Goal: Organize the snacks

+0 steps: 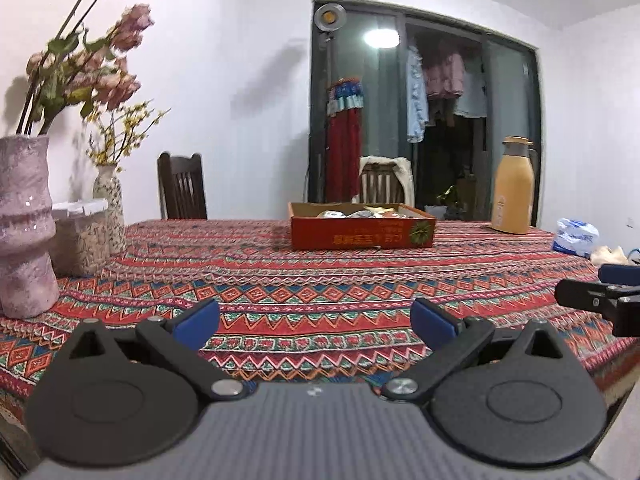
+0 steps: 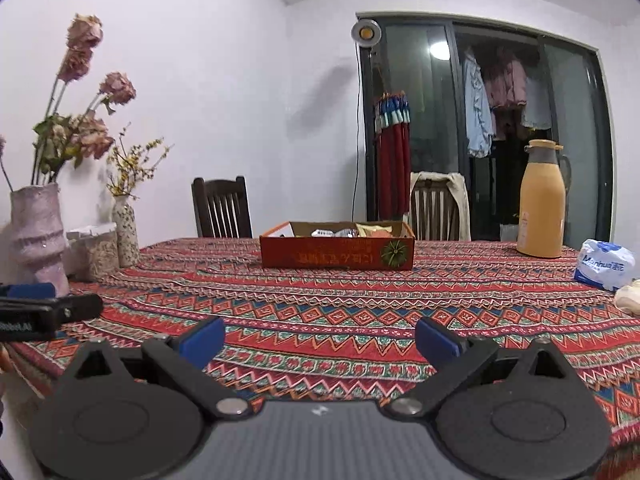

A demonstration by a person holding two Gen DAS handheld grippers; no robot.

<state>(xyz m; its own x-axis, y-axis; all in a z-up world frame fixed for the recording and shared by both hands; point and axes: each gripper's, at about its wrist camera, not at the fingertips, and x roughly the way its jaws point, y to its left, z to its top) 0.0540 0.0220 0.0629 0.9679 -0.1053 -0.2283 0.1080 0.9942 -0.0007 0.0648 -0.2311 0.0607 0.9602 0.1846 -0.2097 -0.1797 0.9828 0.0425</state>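
Observation:
A shallow red cardboard box (image 1: 362, 234) holding several wrapped snacks (image 1: 352, 213) sits on the far middle of the patterned tablecloth (image 1: 320, 280). It also shows in the right wrist view (image 2: 336, 254) with the snacks (image 2: 344, 233) inside. My left gripper (image 1: 316, 324) is open and empty, low over the near table edge, well short of the box. My right gripper (image 2: 320, 342) is open and empty, also near the front edge. Each gripper's tip shows at the other view's side: the right gripper (image 1: 600, 298) and the left gripper (image 2: 48, 310).
A large pink vase (image 1: 24, 224) with dried flowers, a clear jar (image 1: 82, 240) and a small vase (image 1: 110, 208) stand at the left. An orange thermos (image 2: 540, 216) and a tissue pack (image 2: 604, 264) stand at the right. Two chairs (image 2: 222, 208) are behind the table.

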